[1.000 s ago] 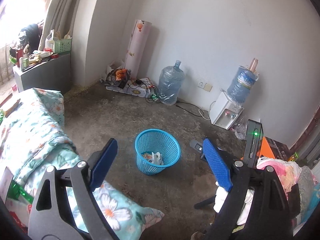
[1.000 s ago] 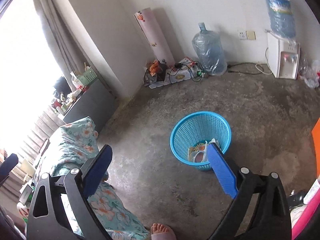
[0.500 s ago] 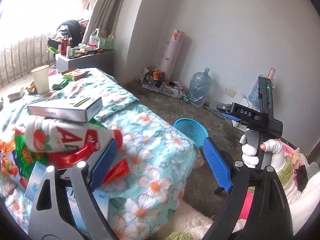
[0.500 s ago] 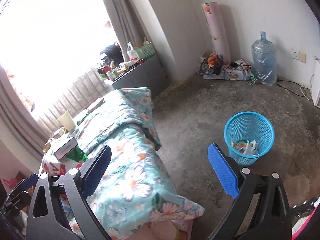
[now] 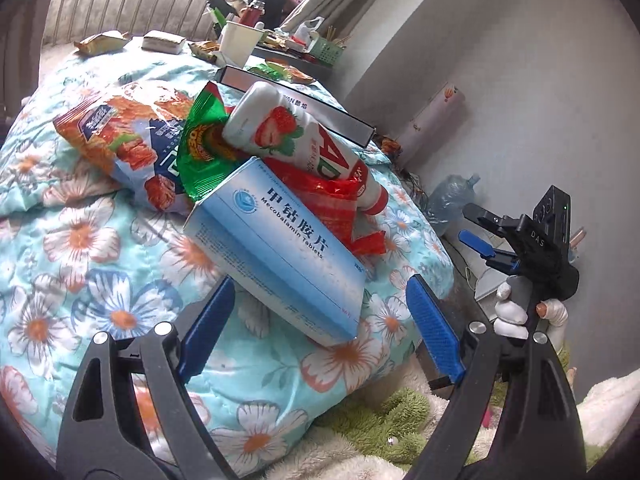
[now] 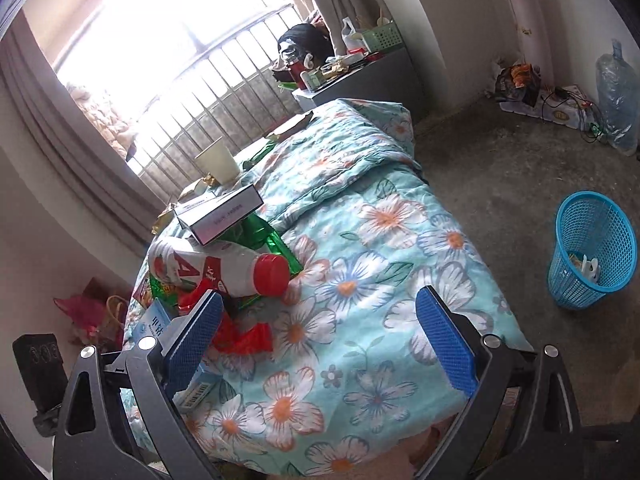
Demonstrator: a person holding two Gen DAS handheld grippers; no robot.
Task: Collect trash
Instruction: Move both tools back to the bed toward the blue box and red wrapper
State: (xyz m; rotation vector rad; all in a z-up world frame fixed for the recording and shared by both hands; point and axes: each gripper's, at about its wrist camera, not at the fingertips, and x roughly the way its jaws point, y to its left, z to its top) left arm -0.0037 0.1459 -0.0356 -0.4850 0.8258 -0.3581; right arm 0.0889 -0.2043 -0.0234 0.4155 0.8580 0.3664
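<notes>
Left gripper [image 5: 320, 320]: jaws wide apart and empty, angled down over the near edge of the bed, the blue-and-white tablet box [image 5: 276, 252] just ahead, its low corner between the blue pads
Right gripper [image 6: 320, 344]: jaws apart, nothing held, over the near edge of the floral quilt [image 6: 360, 280]
Advised grip: judged best across the box's narrow faces, pads square to them, so it does not pivot out
Overlying litter: red wrapper [image 5: 336, 200] and strawberry drink bottle [image 5: 304, 140] lean on the box's far end; lift slowly or they may roll off
Further trash: orange snack bag [image 5: 116, 136] and green wrapper [image 5: 204, 148] behind, paper cup [image 5: 238, 44] near the far edge
Destination: blue basket [image 6: 592, 248] on the floor, well apart from the bed's side edge
</notes>
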